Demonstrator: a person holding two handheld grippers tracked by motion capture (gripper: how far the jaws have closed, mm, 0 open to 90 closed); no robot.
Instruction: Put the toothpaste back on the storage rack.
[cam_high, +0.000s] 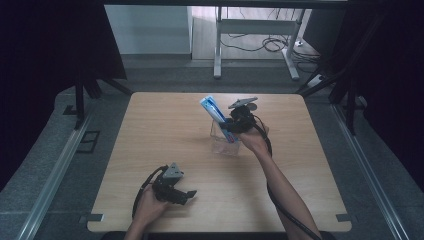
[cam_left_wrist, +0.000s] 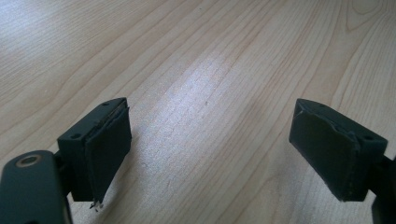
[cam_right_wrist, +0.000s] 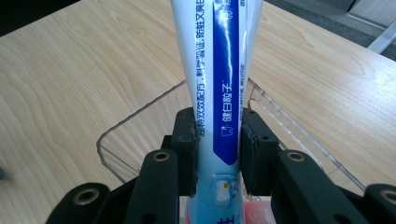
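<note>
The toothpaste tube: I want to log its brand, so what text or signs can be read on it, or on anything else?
Toothpaste tube, blue band: "健白敢子", as best it reads, with a small tooth sign below.
Tube, white side: a line of small Chinese print, too blurred to read.
Clear container, table, right gripper: no text.

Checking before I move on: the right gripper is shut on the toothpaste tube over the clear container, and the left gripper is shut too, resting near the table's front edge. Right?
Not quite. The left gripper is open: the left gripper view shows its jaws wide apart over bare table. The right gripper is indeed shut on the toothpaste tube over the clear container.
</note>
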